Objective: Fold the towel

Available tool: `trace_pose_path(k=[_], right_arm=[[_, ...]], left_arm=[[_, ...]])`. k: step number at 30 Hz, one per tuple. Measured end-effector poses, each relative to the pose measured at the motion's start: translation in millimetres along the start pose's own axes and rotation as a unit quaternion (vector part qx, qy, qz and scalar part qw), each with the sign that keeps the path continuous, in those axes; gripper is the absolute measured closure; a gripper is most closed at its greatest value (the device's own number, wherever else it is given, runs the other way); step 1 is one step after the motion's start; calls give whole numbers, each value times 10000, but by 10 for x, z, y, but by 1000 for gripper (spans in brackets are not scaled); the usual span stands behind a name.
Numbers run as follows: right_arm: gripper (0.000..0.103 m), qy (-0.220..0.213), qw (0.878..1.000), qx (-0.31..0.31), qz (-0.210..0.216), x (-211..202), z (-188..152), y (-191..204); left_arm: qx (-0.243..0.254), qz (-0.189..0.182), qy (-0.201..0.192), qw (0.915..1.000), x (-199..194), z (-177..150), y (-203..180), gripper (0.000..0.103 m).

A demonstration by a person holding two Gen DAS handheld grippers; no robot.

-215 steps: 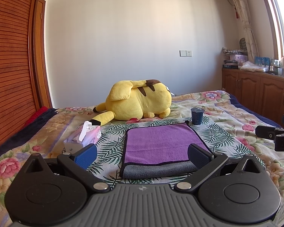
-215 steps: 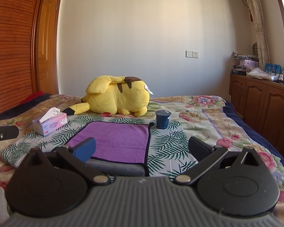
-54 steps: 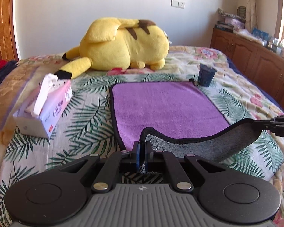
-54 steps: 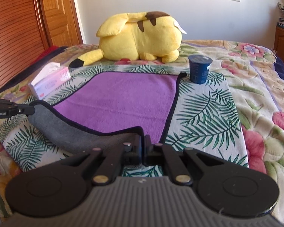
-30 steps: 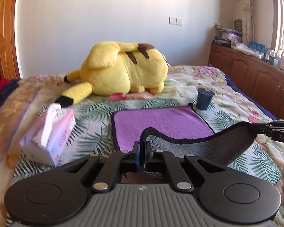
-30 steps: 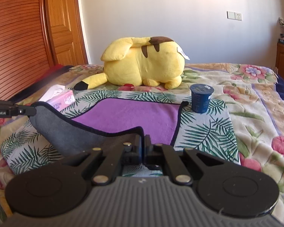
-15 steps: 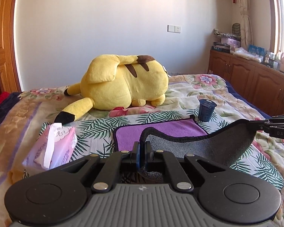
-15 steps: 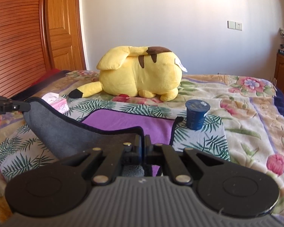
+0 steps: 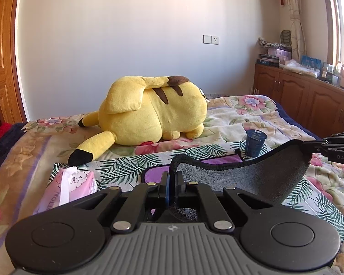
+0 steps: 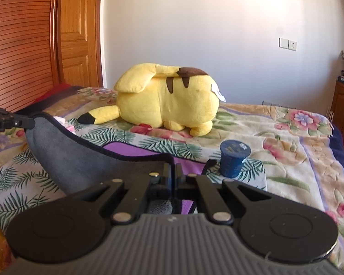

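1. Towel [image 9: 252,178], purple with a grey underside, lies on the bed [image 9: 275,123]; its near edge hangs lifted between both grippers.
2. Left gripper [image 9: 172,183] and right gripper [image 10: 173,178] are each clenched on a near corner.
3. Step in hand: raising the near edge for the fold.
4. Next, probably carry it toward the far edge, near the blue cup [image 10: 234,160], keeping corners level.

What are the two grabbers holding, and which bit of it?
Both hold the towel: the left gripper and right gripper each pinch one near corner, lifting that edge with its grey underside showing.
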State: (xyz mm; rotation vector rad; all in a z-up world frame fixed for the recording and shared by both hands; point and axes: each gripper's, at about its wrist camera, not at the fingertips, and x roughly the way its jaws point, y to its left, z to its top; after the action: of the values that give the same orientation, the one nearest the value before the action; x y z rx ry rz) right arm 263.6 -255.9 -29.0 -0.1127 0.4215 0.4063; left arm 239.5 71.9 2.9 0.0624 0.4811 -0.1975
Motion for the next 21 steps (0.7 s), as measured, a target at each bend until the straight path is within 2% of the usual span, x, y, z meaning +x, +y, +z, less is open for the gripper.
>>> trace_pose_path(k=[10,21], right_arm=[[100,-141,9998,-134,-39,129,137,-43],[100,-230,9993,-215,-210,439,212,-177]], left_arm=[[-11,110,-181,9998,123,115,24,103],[134,397,-287,9987,467,184,141,103]])
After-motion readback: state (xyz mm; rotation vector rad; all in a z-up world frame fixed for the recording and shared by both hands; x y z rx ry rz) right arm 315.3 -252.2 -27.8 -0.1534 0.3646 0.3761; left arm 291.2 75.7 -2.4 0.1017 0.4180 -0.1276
